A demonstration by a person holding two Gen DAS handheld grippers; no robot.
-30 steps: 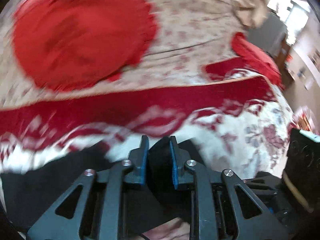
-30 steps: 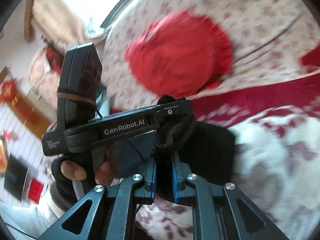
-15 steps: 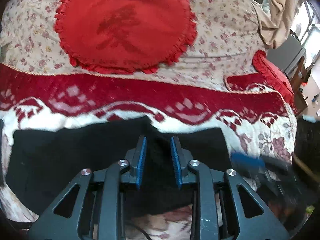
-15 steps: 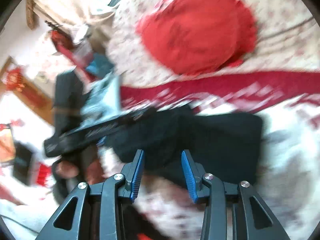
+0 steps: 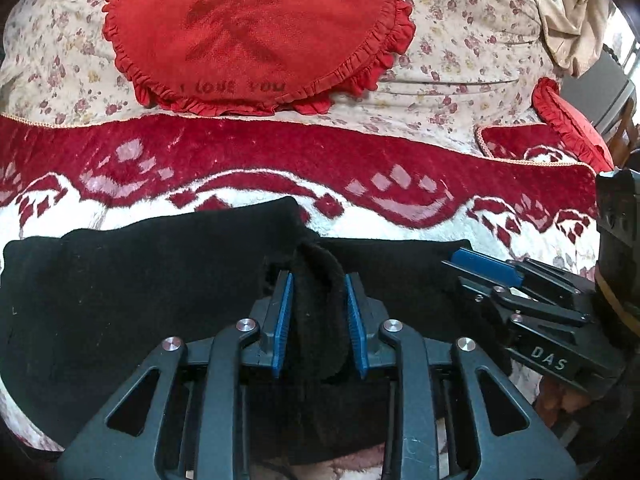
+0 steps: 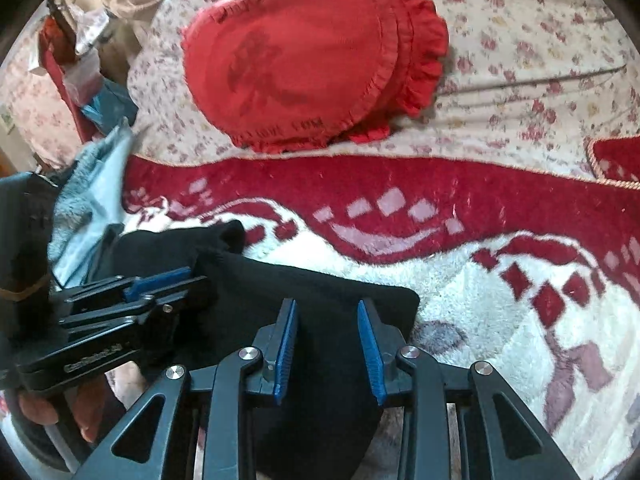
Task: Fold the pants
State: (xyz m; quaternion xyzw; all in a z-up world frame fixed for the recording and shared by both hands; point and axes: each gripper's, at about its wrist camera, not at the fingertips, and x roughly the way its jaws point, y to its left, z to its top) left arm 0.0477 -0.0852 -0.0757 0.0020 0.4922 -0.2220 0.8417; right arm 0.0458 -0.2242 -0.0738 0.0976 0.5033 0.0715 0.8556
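Observation:
The black pants [image 5: 152, 288] lie folded on the red and white blanket [image 5: 280, 160]; they also show in the right wrist view [image 6: 320, 292]. My left gripper [image 5: 318, 300] has a thick roll of the black fabric between its blue pads, which stand partly apart. My right gripper [image 6: 328, 332] is open over the pants' right end, with flat fabric below its fingers. The right gripper also shows in the left wrist view [image 5: 488, 268], and the left gripper in the right wrist view [image 6: 160, 280].
A round red frilled cushion [image 5: 256, 32] lies on the floral sheet [image 5: 460, 40] behind the blanket. A second red cushion [image 5: 572, 124] sits at the far right. A grey-blue cloth [image 6: 92, 196] lies at the blanket's left end.
Both grippers came down from a lifted hold, and the pants now lie flat on the blanket. My right gripper has opened and let go of the fabric. My left gripper's pads have spread a little.

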